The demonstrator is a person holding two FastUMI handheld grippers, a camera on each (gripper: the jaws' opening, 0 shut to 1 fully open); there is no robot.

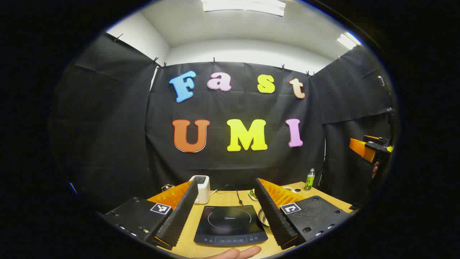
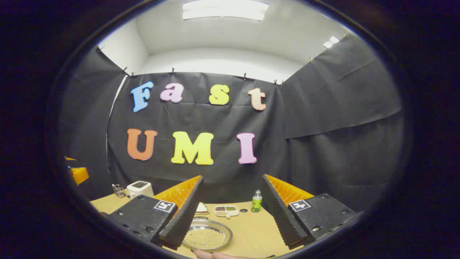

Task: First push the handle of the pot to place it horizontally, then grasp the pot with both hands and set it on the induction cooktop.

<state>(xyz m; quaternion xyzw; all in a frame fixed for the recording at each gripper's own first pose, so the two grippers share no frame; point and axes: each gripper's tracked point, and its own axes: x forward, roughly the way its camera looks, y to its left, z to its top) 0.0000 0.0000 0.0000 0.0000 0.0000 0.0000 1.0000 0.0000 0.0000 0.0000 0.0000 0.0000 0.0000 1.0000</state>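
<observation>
At the bottom of the left gripper view a person's hand (image 1: 235, 253) pokes in over the near edge of the pale wooden worktop (image 1: 230, 198). The left tongs (image 1: 227, 180) are spread wide and empty, and the flat black glass induction cooktop (image 1: 230, 225) lies between their fingers by that near edge. The right tongs (image 2: 233, 176) are spread wide and empty too, held over a shallow round metal dish of yellowish grains (image 2: 206, 235). Farther back a small green plastic bottle (image 2: 256, 201) stands toward the far edge, and a white boxy appliance (image 1: 201, 187) sits behind the cooktop

Where the pot stands I cannot tell, so the push on its handle looks not yet begun. To do it well, find the pot first, then nudge the handle with the side of one finger, low and slow, so the pot turns rather than slides. Keep clear of the grain dish, which would likely spill if it is knocked
</observation>
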